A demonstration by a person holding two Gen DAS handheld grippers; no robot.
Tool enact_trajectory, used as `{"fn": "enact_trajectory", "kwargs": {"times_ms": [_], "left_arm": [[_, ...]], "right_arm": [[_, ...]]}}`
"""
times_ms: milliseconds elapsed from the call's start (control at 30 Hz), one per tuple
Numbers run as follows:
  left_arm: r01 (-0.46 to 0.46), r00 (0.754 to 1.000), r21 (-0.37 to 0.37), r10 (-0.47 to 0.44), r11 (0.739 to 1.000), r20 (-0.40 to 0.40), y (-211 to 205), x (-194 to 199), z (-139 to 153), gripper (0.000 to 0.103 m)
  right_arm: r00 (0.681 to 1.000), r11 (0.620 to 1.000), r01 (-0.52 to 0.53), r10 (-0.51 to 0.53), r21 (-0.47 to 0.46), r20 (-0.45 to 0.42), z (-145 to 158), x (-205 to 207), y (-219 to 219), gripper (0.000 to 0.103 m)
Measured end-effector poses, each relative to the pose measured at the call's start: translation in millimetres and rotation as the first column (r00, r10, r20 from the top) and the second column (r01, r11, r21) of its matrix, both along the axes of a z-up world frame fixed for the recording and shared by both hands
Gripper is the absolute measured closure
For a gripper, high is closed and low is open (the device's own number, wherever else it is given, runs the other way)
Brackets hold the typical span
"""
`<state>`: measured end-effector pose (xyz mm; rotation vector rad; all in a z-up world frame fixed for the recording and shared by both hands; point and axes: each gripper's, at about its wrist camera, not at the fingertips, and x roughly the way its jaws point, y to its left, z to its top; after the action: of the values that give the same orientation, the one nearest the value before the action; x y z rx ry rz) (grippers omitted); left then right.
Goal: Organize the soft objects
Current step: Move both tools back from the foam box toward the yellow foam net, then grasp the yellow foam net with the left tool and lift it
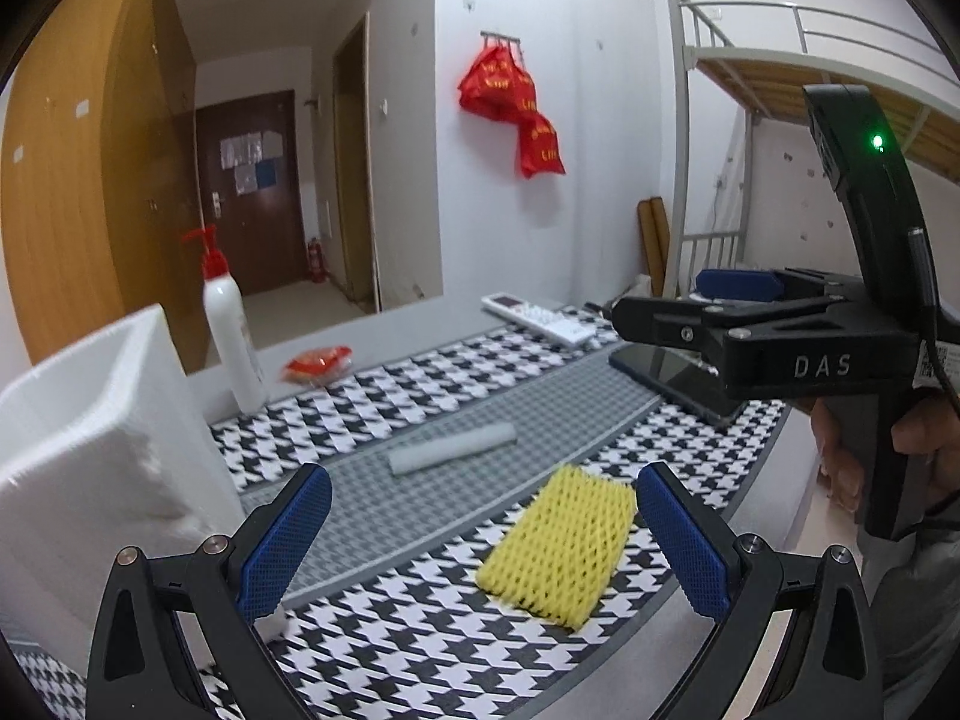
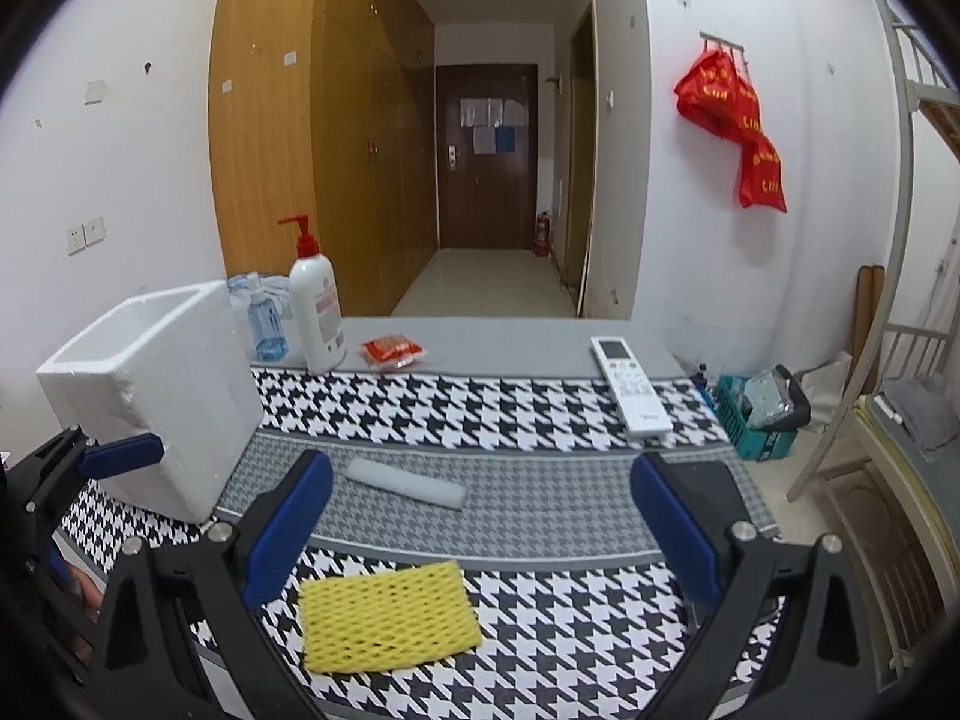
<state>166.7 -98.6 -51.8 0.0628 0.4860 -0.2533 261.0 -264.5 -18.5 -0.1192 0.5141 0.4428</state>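
Note:
A yellow foam net sleeve (image 1: 561, 546) (image 2: 387, 618) lies flat on the houndstooth cloth near the front edge. A white foam roll (image 1: 451, 449) (image 2: 405, 483) lies on the grey band behind it. A white styrofoam box (image 1: 90, 450) (image 2: 150, 384) stands open at the left. My left gripper (image 1: 483, 540) is open and empty, just before the yellow sleeve. My right gripper (image 2: 480, 528) is open and empty above the cloth, the yellow sleeve below between its fingers; it also shows in the left wrist view (image 1: 690, 324).
A white pump bottle (image 2: 315, 312), a blue spray bottle (image 2: 264, 324), a red packet (image 2: 391, 351) and a white remote (image 2: 630, 384) lie along the far side of the table. A black tablet (image 1: 672, 381) lies at the right. A bunk bed (image 1: 780, 78) stands right.

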Motion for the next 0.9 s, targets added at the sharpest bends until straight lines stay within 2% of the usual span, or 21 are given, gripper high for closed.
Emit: {"fn": "enact_trajectory", "kwargs": {"times_ms": [367, 600, 733, 767, 800, 867, 900], "left_arm": [[-0.007, 0.998, 0.001, 0.007, 1.0, -0.066, -10, 15, -19, 0.001], [0.039, 0.991, 0.002, -0.038, 0.999, -0.129, -24, 26, -33, 0.001], [0.071, 0.98, -0.034, -0.077, 0.997, -0.186, -26, 35, -43, 0.002], [0.08, 0.975, -0.046, -0.088, 0.996, -0.203, -26, 37, -46, 0.006], [0.089, 0.968, -0.057, -0.1, 0.994, -0.229, -27, 41, -50, 0.014], [0.092, 0.961, -0.046, -0.101, 0.995, -0.259, -31, 45, -56, 0.02], [0.094, 0.959, -0.028, -0.098, 0.995, -0.267, -34, 47, -58, 0.02]], "right_arm": [[0.999, 1.0, -0.007, 0.007, -0.01, -0.053, -17, 13, -8, 0.002], [0.996, 0.999, -0.029, 0.026, -0.03, -0.083, -27, 19, -8, 0.002], [0.995, 0.999, -0.031, 0.027, -0.039, -0.1, -31, 23, -9, 0.002], [0.994, 0.999, -0.03, 0.026, -0.038, -0.106, -32, 23, -10, 0.002], [0.993, 0.999, -0.031, 0.027, -0.037, -0.112, -34, 24, -11, 0.002], [0.992, 0.999, -0.033, 0.028, -0.037, -0.12, -36, 25, -12, 0.002], [0.992, 0.999, -0.034, 0.029, -0.038, -0.126, -38, 25, -13, 0.002]]}}
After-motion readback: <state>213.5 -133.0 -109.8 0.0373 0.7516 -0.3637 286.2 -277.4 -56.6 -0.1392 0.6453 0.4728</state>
